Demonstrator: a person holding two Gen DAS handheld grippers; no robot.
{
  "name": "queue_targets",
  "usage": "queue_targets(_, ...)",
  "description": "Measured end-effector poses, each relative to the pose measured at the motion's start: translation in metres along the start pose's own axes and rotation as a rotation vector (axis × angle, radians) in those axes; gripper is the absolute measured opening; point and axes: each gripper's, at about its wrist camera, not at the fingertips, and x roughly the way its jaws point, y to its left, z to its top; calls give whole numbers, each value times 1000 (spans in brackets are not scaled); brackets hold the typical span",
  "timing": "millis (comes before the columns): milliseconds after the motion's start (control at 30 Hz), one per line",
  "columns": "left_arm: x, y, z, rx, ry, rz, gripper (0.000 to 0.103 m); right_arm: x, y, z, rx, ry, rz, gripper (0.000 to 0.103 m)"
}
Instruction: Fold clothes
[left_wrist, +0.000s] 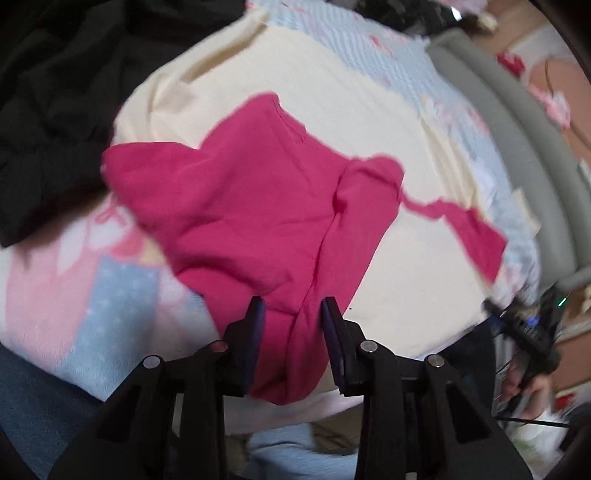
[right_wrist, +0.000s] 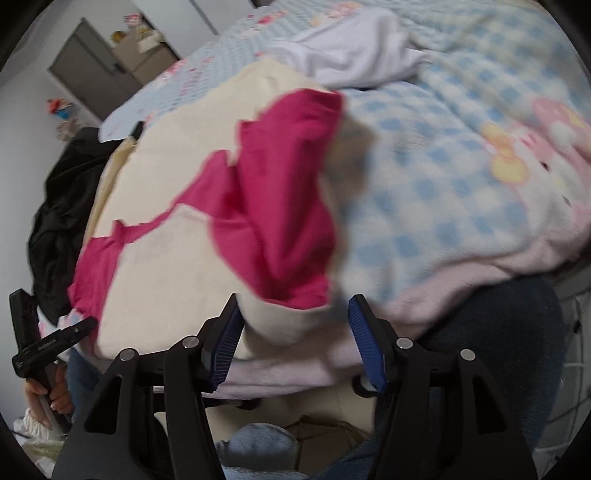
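Note:
A magenta garment (left_wrist: 251, 206) lies spread and creased on a cream cloth (left_wrist: 332, 110) on the bed, with a thin strip trailing to a smaller part at the right. Its near end hangs over the edge between the fingers of my left gripper (left_wrist: 293, 302), which stands open with the cloth loose in the gap. In the right wrist view the same magenta garment (right_wrist: 273, 206) ends just above my right gripper (right_wrist: 294, 299). Its jaws stand wide apart over the cream cloth (right_wrist: 166, 251) and hold nothing. My left gripper (right_wrist: 55, 310) shows at the far left beside the garment's other end.
A black garment (left_wrist: 48, 110) is heaped at the left of the cream cloth. A blue checked blanket (right_wrist: 424, 166) with cartoon prints covers the bed, and a white garment (right_wrist: 354, 48) lies at the back. A grey padded bed edge (left_wrist: 498, 129) runs along the right. The person's jeans (right_wrist: 498, 332) are close by.

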Motion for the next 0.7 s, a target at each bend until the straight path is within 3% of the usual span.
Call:
queue_targets(67, -10, 3, -4, -3, -32, 27, 31, -6, -3, -2, -3, -18, -15, 60)
queue_targets(167, -19, 15, -12, -53, -43, -44, 34, -10, -3, -3, -4, -35, -23, 60)
queue_targets(300, -7, 8, -25, -97, 8, -180, 39, -6, -2, -3, -2, -35, -41, 60)
queue_targets(367, 6, 0, -32, -119, 37, -223, 46, -8, -5, -6, 21, -30, 0, 61)
queue_targets(433, 15, -1, -37, -149, 52, -243, 49, 0, -6, -11, 56, 35, 132, 62)
queue_targets(533, 15, 7, -41, -202, 70, -278, 53, 19, -2, -20, 83, 100, 238, 61)
queue_targets(700, 15, 2, -50, -205, 105, -236, 53, 23, 2, -17, 85, 90, 252, 60)
